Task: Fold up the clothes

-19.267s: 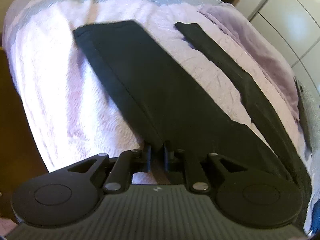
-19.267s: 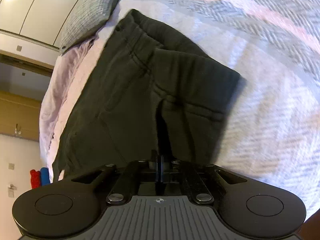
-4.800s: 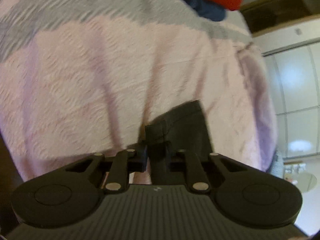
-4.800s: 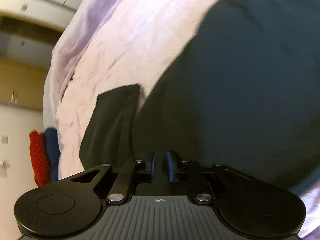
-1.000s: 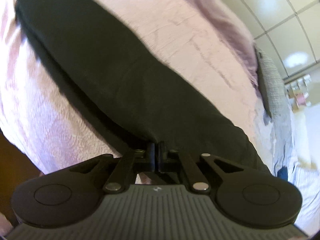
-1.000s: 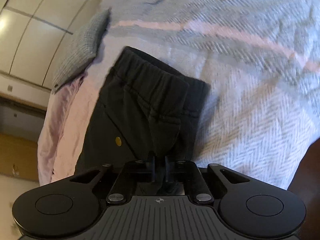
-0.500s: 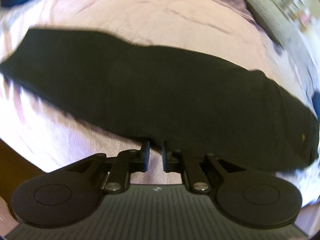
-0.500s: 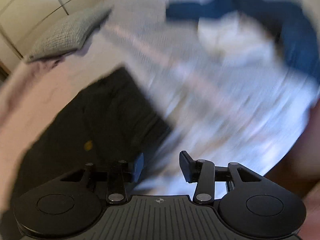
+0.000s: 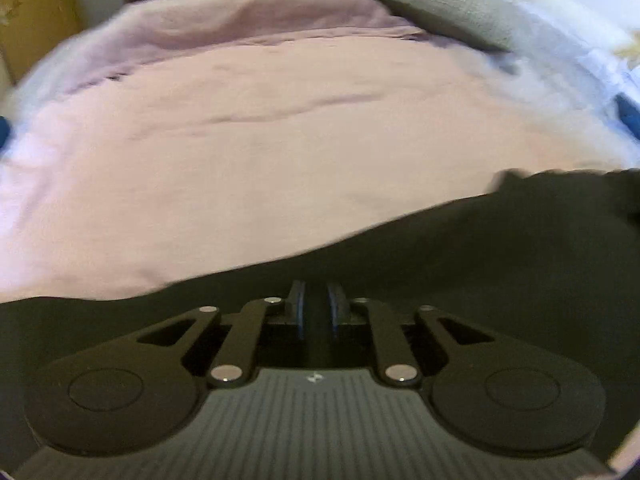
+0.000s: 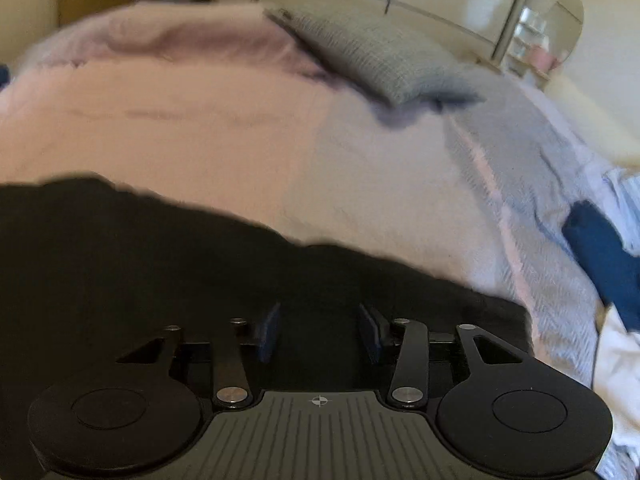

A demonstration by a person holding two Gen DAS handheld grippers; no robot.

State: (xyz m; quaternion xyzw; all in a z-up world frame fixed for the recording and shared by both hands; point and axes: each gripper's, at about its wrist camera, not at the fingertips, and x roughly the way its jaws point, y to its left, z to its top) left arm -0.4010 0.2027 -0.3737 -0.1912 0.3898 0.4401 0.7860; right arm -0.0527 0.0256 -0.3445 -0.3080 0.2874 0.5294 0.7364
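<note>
hovering over the bed, both grippers look across a long dark pair of soft cotton trousers [image 9: 480, 264], folded lengthwise and lying flat on the pale pink textured bedspread [image 9: 280, 140]. the left gripper [image 9: 318, 312] has its blue-lined jaws set narrow and they have just been opening a little; dark cloth shows behind the slot but i cannot tell whether any lies between them, and nothing looks pinched. the right gripper [image 10: 320, 328] stands about half wide, its jaws having just been closing, with nothing caught between them and the trousers [image 10: 200, 264] beneath it. to do the next fold well, i think each tool should bite the near edge through all layers, well apart from the other, then lift and carry evenly so the limp fabric doesn't sag or skew. a grey knitted pillow [image 10: 380, 60] lies at the far side, and a navy garment [image 10: 604, 256] sits on the grey herringbone blanket [image 10: 520, 184].
</note>
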